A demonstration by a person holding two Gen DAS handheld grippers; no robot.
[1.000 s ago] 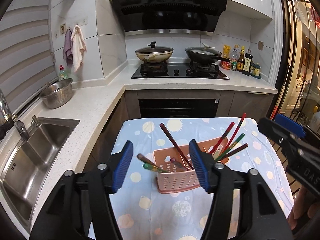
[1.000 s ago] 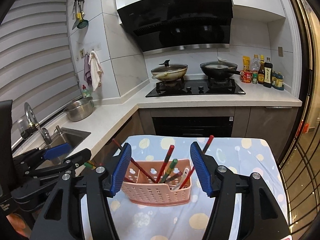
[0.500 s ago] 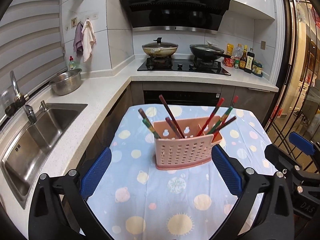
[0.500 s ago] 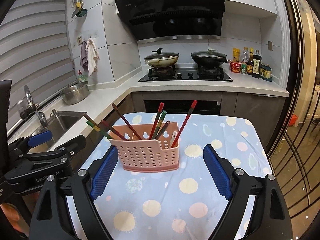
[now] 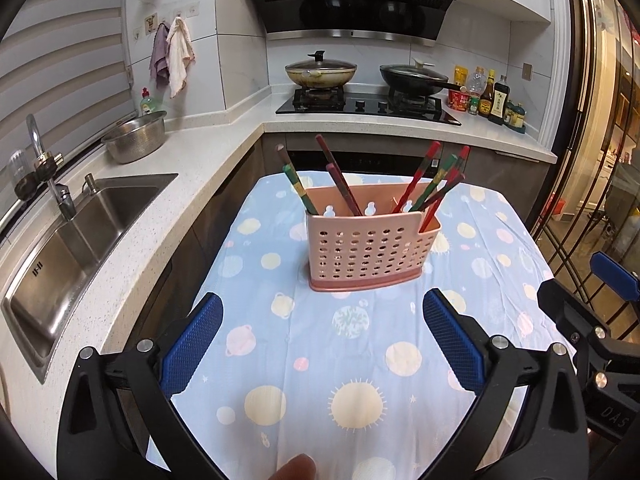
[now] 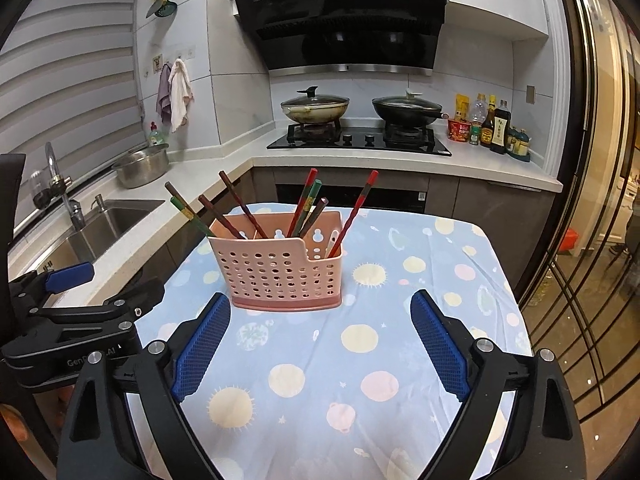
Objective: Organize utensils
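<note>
Pink utensil basket (image 5: 366,246) sitting mid-table, chopsticks (image 5: 342,188) leaning out of it.
Tablecloth (image 5: 352,360) lying under it — left gripper (image 5: 322,340) hanging spread wide and empty just short of basket; right gripper (image 6: 320,346) jaws opening, nothing between them.

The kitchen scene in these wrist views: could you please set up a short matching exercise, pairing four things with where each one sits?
Things:
1. pink basket
2. steel bowl
3. lidded pan
4. sauce bottles

Places:
A. on the left burner of the stove
B. on the blue patterned tablecloth
C. at the right end of the counter, beside the stove
D. on the counter behind the sink

Pairs: 1-B, 2-D, 3-A, 4-C
</note>
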